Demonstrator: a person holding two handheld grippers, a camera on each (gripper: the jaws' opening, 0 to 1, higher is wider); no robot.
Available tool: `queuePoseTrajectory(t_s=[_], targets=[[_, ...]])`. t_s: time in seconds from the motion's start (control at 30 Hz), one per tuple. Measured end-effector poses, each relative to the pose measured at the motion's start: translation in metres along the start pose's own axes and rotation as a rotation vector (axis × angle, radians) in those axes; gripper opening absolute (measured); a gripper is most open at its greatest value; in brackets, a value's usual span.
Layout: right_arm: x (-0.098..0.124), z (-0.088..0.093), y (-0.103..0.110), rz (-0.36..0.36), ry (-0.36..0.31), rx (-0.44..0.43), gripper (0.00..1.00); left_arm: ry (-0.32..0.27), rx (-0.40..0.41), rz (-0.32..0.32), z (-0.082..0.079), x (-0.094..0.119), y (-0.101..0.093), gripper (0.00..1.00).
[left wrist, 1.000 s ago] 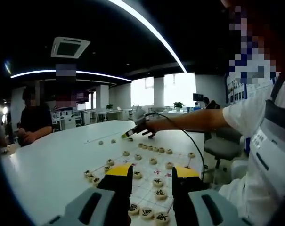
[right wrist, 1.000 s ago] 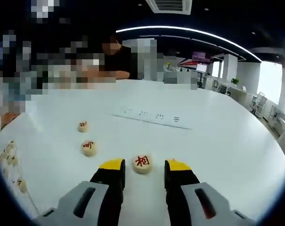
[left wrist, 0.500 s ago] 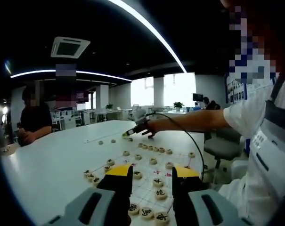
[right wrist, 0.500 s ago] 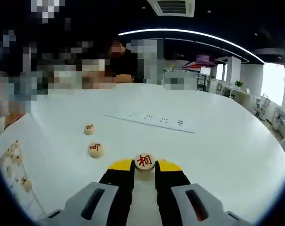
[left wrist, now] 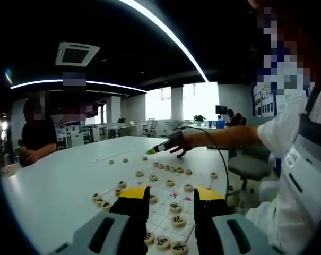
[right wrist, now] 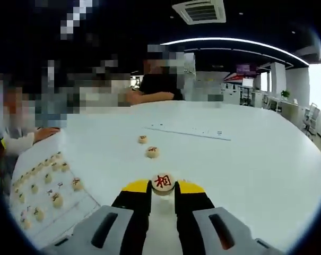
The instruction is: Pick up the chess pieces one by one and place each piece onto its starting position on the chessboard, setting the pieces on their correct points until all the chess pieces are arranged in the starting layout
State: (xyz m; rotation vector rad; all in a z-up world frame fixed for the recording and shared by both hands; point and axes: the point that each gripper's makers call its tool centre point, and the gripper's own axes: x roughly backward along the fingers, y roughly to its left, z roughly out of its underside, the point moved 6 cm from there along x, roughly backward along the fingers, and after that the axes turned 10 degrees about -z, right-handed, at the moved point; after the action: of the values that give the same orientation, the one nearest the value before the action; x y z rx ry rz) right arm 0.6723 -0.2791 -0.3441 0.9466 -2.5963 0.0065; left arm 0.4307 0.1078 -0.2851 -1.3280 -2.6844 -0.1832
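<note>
While the left gripper (left wrist: 171, 197) hovered with jaws apart, the right gripper (right wrist: 163, 186) clamped a red-marked chess piece (right wrist: 163, 182), disc flat, face up, between its tips

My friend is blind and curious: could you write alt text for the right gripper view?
The right gripper holds a round chess piece with a red character between its yellow-tipped jaws, above a white table. Two loose pieces lie farther off on the table, and the chessboard with more pieces sits at lower left.
</note>
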Motion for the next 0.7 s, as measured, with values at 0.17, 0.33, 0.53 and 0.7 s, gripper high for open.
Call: queuePoseTrajectory(t_s=[0.17, 0.33, 0.53, 0.7], targets=[[0.034, 0.015, 0.037, -0.104, -0.004, 0.043, 0.19, -0.002, -0.005, 0.000, -0.001, 0.001, -0.001, 0.35], [0.064, 0.033, 0.071, -0.197, 0.017, 0.102, 0.19, -0.001, -0.006, 0.002, -0.001, 0.000, -0.002, 0.35], [0.094, 0.048, 0.110, -0.308, 0.029, 0.144, 0.19, 0.000, -0.003, 0.003, 0.000, -0.001, -0.001, 0.35], [0.110, 0.062, 0.136, -0.389, 0.080, 0.202, 0.19, 0.001, -0.003, 0.000, 0.000, 0.000, 0.000, 0.35]])
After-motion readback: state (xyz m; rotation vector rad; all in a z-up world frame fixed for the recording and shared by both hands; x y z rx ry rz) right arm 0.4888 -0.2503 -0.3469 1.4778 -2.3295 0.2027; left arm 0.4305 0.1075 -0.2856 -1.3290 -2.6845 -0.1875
